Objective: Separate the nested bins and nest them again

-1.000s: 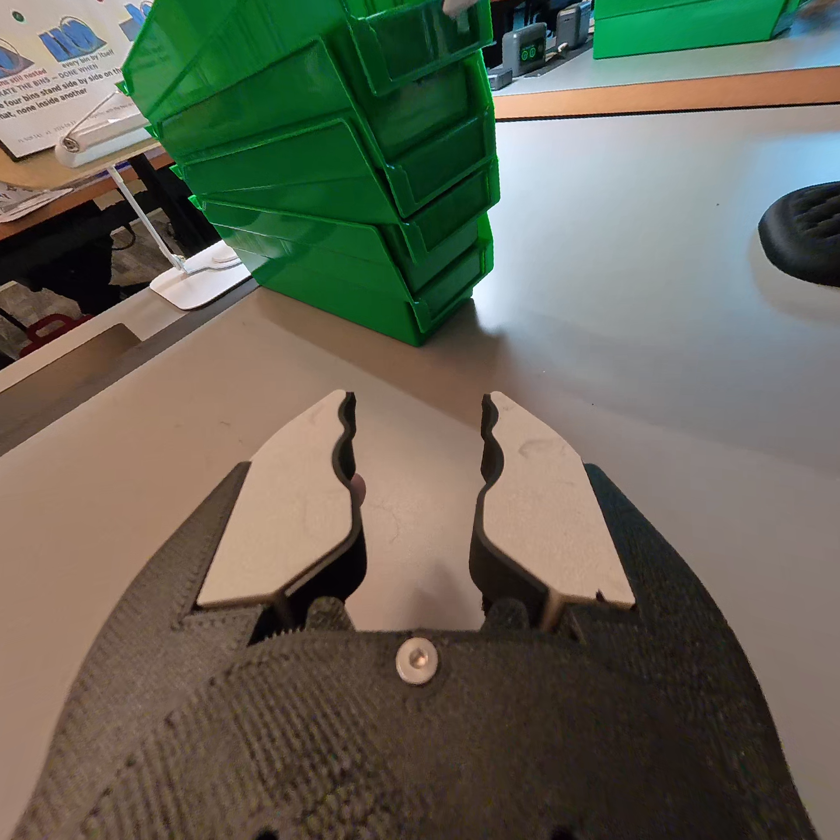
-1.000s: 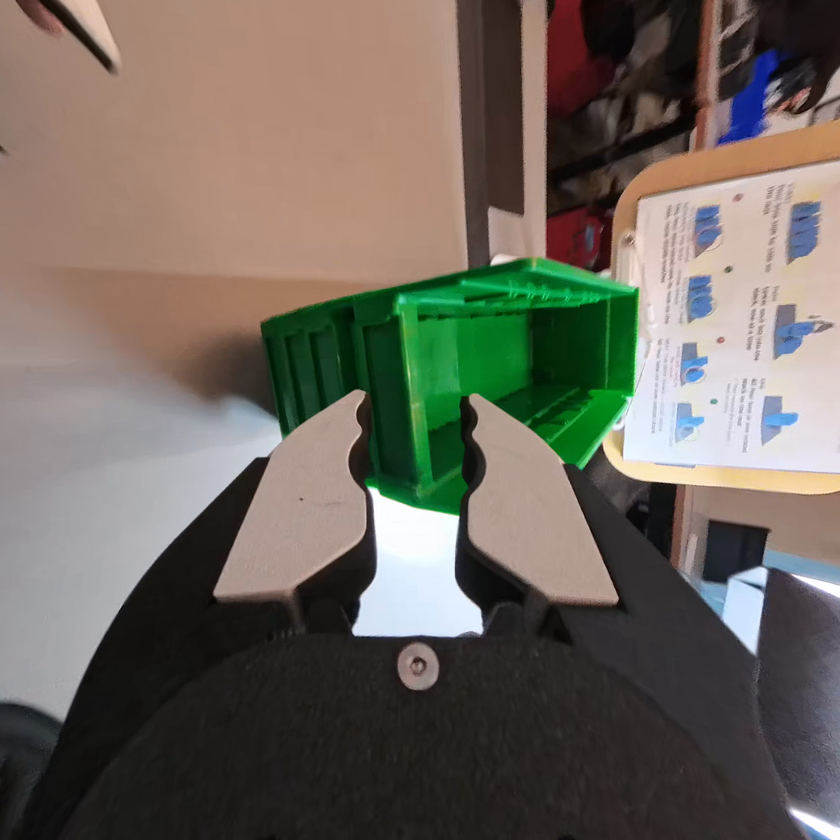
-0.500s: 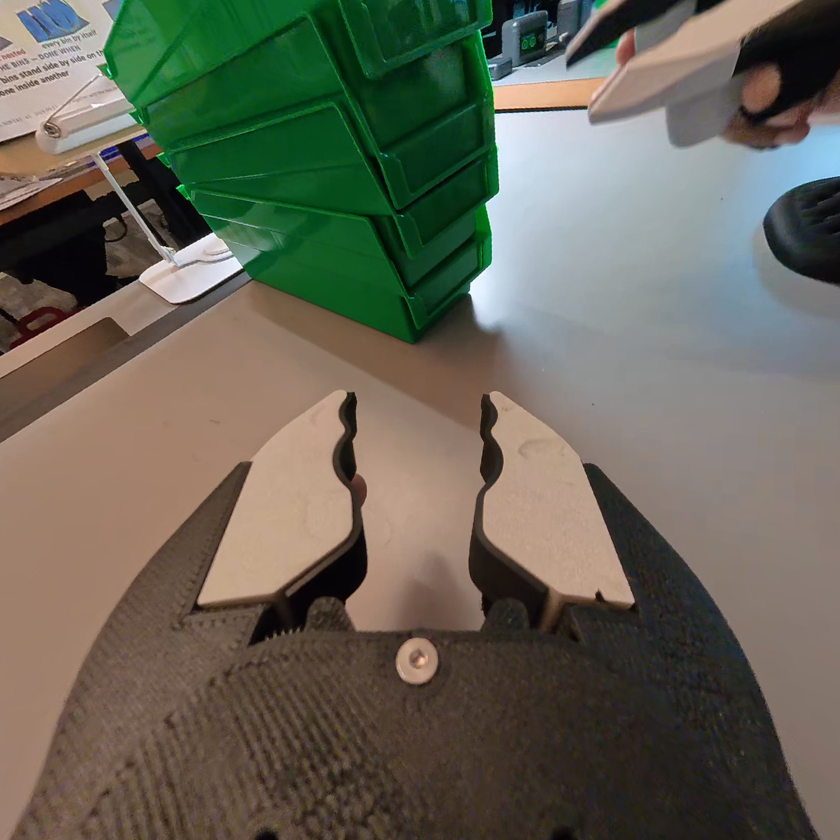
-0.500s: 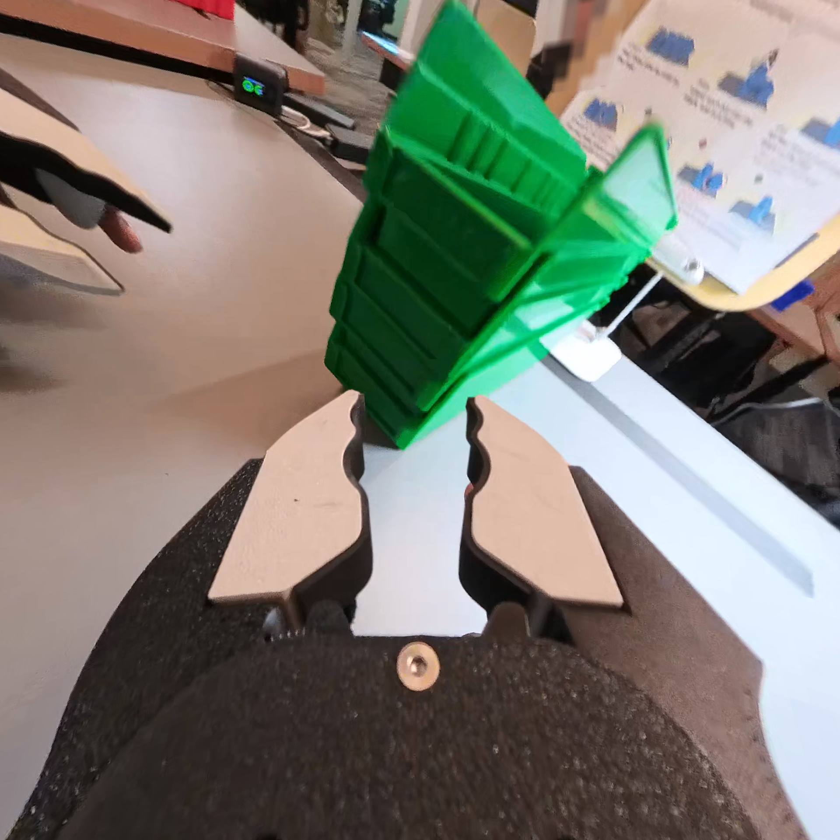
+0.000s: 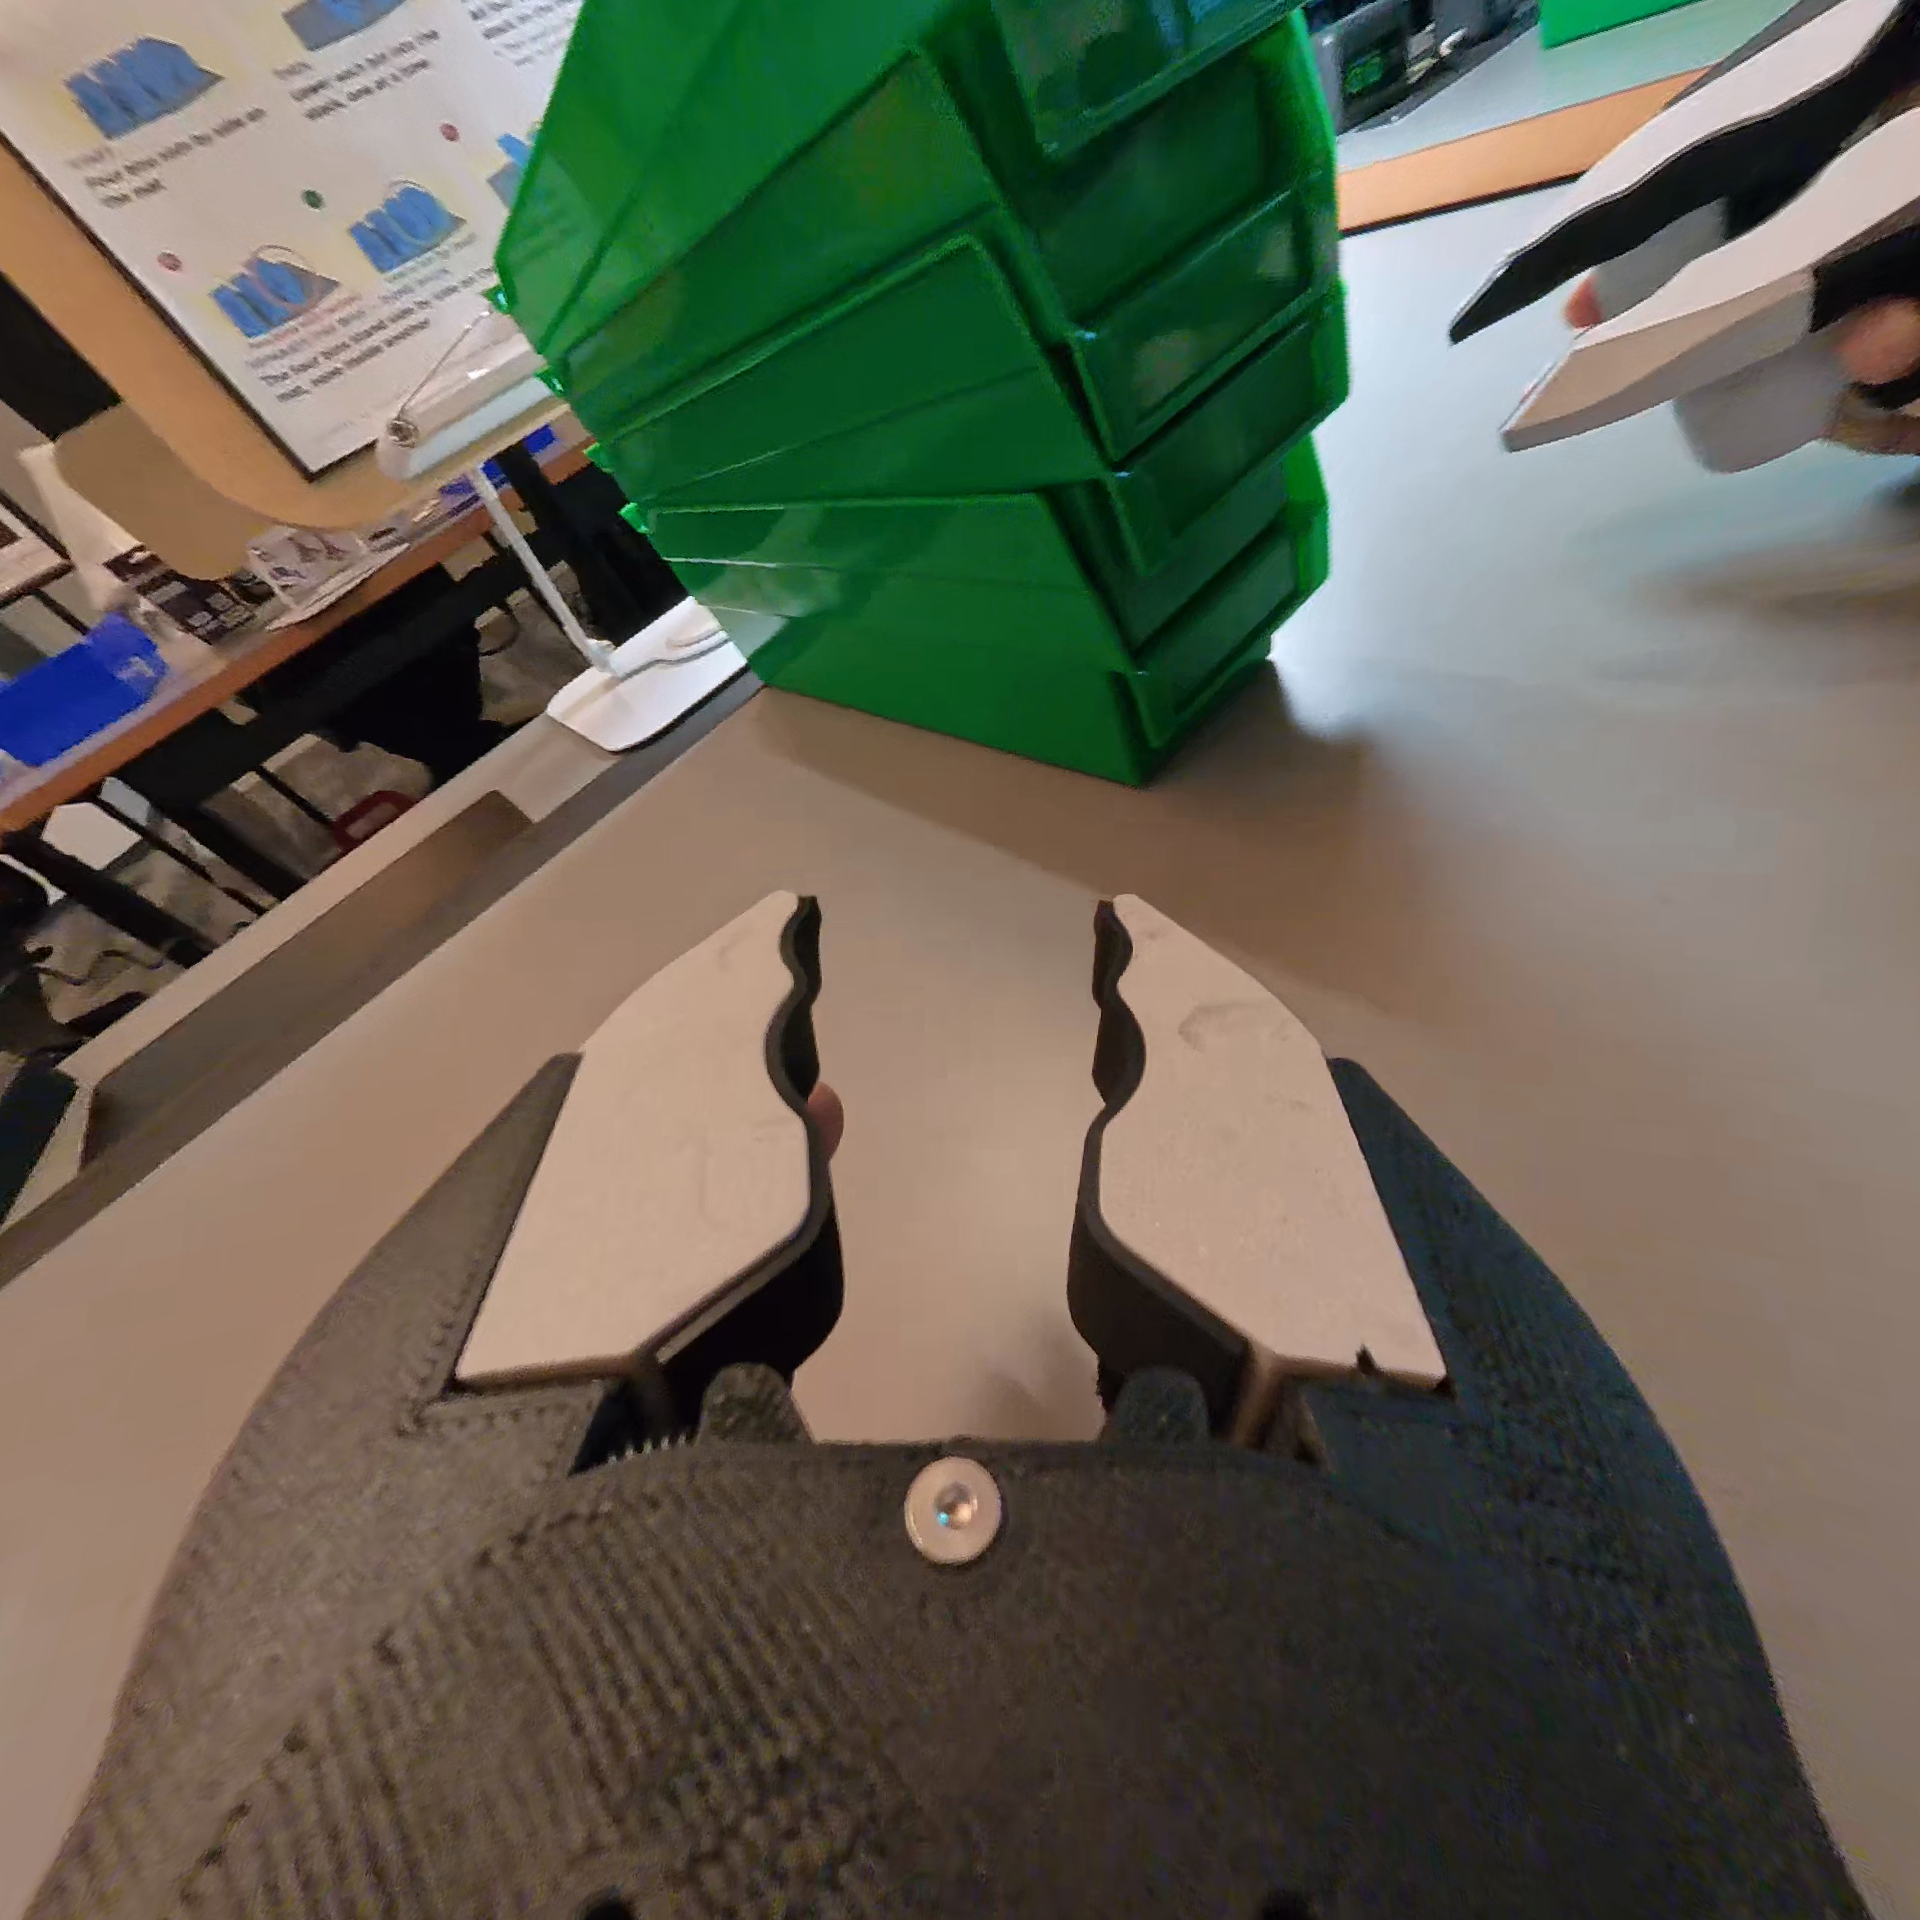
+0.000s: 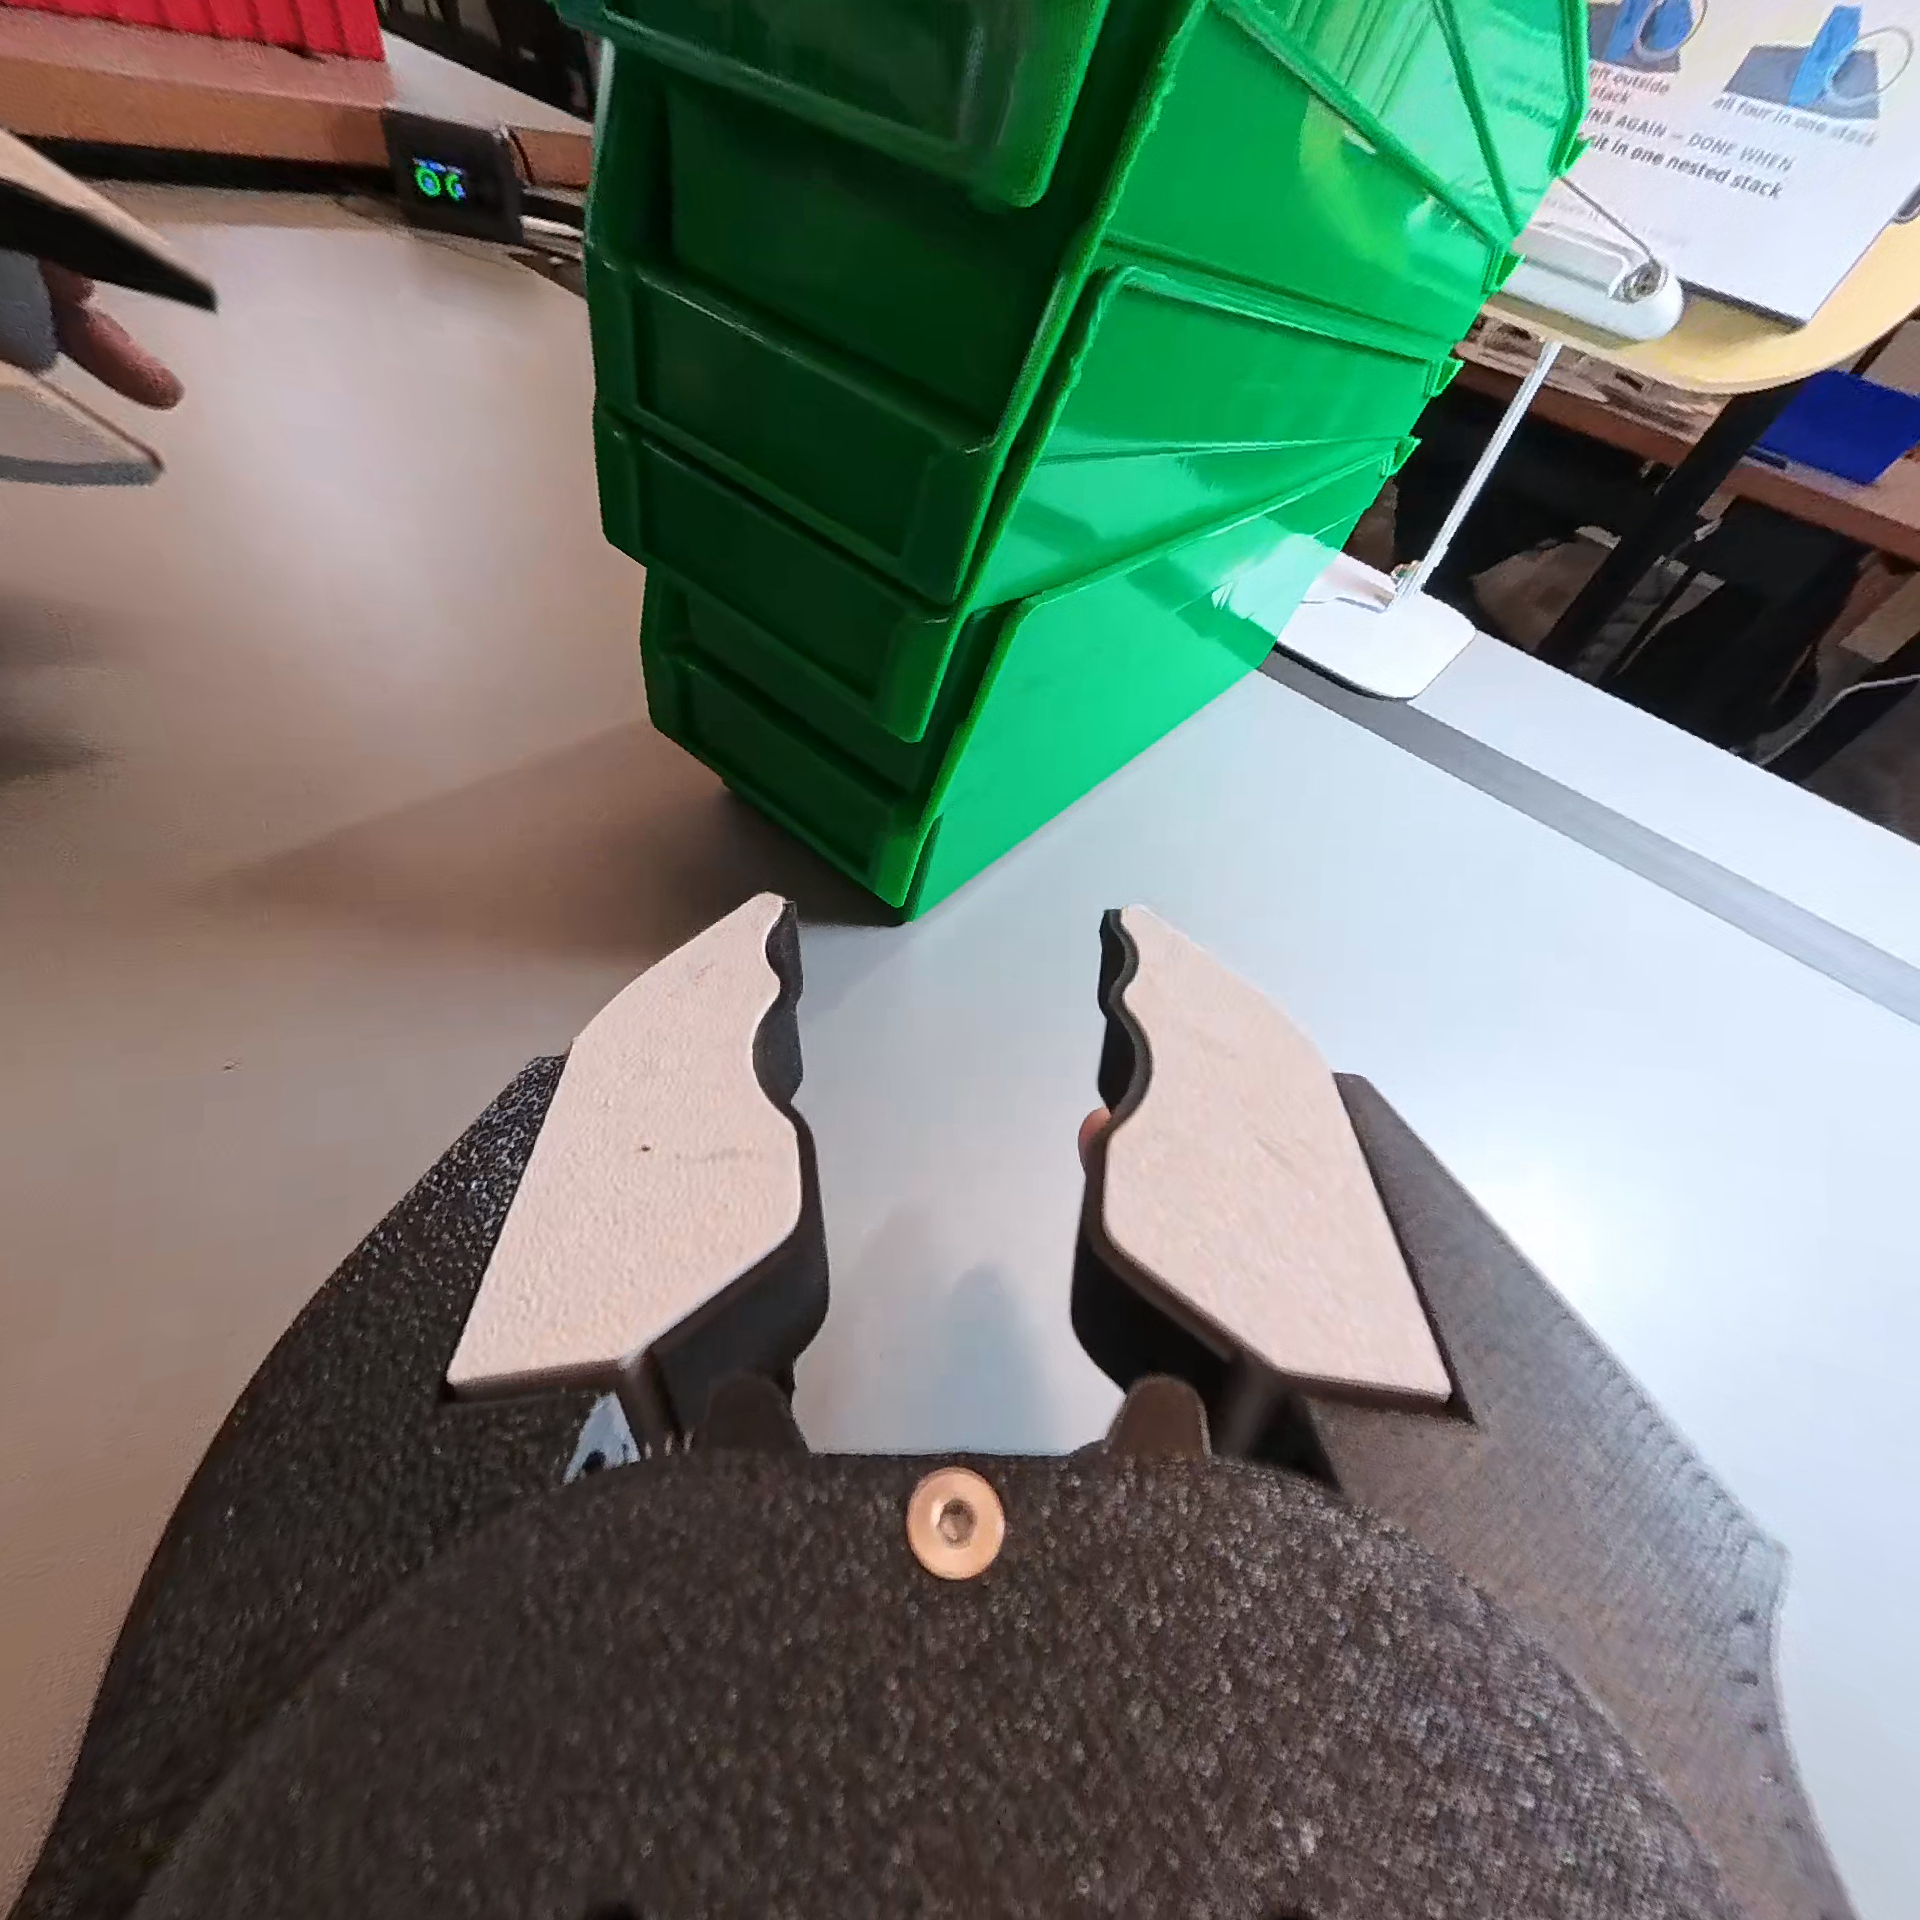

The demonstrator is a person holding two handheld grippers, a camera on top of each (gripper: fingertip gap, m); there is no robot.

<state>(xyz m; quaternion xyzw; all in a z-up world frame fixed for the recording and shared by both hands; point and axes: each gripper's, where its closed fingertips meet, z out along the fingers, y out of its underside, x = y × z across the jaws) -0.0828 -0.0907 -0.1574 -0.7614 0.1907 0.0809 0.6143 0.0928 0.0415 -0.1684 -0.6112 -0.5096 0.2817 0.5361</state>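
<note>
Left hand-held gripper (image 5: pixel 956 925) & right hand-held gripper (image 6: pixel 951 925) both spread apart, empty, near nested green plastic bins (image 6: pixel 935 499) on grey worktop (image 5: pixel 1507 935).

Bin stack (image 5: pixel 935 416) top cut off by frame edge; right tool (image 5: pixel 1704 281) motion-blurred, partly cropped.

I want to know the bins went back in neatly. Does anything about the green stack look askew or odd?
Yes. The stack of green bins is not square: the upper bins sit tilted and twisted off the lower ones, so their fronts and side rims fan out rather than line up. Both tongs, left and right, are open and clear of it.
</note>
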